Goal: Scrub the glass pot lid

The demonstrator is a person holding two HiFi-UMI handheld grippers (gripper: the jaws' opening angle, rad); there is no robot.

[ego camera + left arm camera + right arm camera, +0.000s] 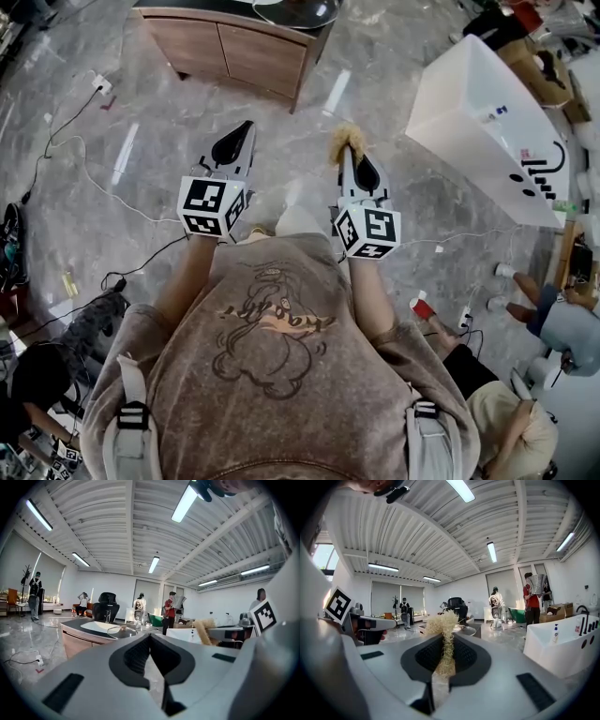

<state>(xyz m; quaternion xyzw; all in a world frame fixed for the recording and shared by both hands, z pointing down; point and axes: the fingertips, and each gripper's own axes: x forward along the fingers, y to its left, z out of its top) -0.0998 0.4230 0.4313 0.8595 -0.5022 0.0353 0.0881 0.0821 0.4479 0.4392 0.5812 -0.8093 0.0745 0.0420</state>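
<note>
My left gripper (242, 133) (149, 638) is held at waist height over the floor, jaws shut with nothing between them. Beside it, my right gripper (351, 152) (442, 645) is shut on a tan fibrous scrubber (344, 141) (441, 623) that sticks up past its tips; the scrubber (202, 631) also shows in the left gripper view. The glass pot lid (121, 630) lies on a dark-topped wooden counter (234, 47) (77, 637) a few steps ahead, well apart from both grippers. In the head view the lid is cut off at the top edge.
A white bathtub (487, 122) (560, 644) stands to the right. Cables (84, 169) trail over the grey marble floor at the left. People sit on the floor at lower left (37, 375) and right (553, 319), with a red cup (422, 307) nearby. Others stand far off.
</note>
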